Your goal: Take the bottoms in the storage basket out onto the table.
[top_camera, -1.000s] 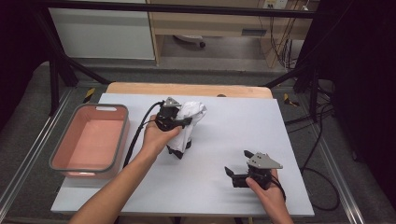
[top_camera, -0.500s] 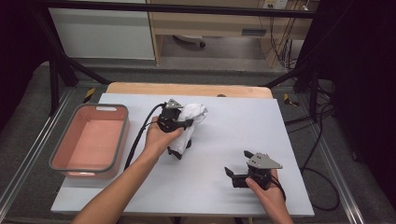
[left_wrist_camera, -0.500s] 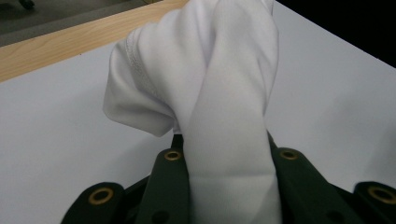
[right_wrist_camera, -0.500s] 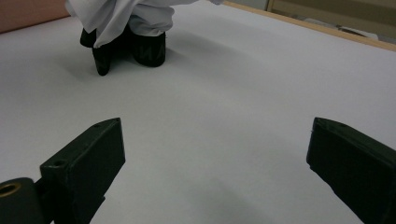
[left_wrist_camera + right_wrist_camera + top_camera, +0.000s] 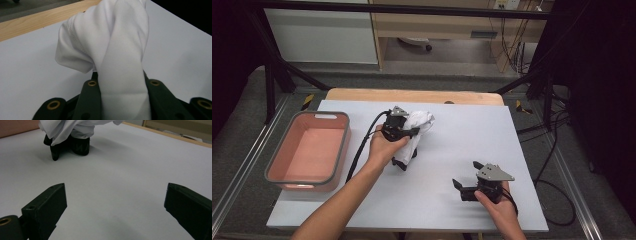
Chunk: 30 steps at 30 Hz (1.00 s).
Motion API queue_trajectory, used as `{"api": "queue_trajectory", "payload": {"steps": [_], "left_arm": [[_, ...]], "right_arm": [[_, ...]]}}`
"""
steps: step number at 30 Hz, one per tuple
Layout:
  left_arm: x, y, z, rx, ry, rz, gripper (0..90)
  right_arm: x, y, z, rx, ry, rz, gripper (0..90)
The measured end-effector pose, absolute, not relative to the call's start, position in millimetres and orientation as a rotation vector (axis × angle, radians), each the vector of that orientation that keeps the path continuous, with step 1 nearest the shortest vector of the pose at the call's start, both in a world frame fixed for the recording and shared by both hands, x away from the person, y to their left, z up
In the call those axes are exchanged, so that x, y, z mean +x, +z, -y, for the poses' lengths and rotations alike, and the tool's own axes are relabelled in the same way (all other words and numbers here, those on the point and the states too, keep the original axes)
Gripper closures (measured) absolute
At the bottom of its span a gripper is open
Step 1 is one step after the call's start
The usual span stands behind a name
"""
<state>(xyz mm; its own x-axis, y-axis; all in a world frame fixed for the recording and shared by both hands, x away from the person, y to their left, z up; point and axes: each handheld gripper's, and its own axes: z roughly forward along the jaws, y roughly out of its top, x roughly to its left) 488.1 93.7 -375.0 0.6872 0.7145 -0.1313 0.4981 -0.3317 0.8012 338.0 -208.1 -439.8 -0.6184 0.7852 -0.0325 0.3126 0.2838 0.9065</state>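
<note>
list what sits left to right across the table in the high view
bin → left gripper → white cloth → right gripper

A bin sits at the table's left edge; the cloth is mid-table, right of it.

The left gripper, clamped on the white cloth, has edged slightly nearer the person.

White cloth smooth, stitched hem; table matt; bin glossy plastic.
</note>
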Motion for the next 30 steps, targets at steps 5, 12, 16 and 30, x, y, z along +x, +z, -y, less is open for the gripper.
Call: {"api": "queue_trajectory", "payload": {"steps": [5,12,16,30], "left_arm": [[490,-378,-91,2.002,0.3,-0.942,74.9],[489,-379,-87,2.012,0.297,-0.935,74.8],[490,-381,-85,2.015,0.291,-0.936,74.8],[489,-385,-75,2.018,0.288,-0.929,74.9]], "right_arm": [[338,-440,209,0.977,1.304,-2.079,4.6],[339,-440,208,0.978,1.309,-2.079,4.6],[339,-440,208,0.975,1.311,-2.08,4.5],[339,-440,207,0.971,1.311,-2.08,4.4]]}}
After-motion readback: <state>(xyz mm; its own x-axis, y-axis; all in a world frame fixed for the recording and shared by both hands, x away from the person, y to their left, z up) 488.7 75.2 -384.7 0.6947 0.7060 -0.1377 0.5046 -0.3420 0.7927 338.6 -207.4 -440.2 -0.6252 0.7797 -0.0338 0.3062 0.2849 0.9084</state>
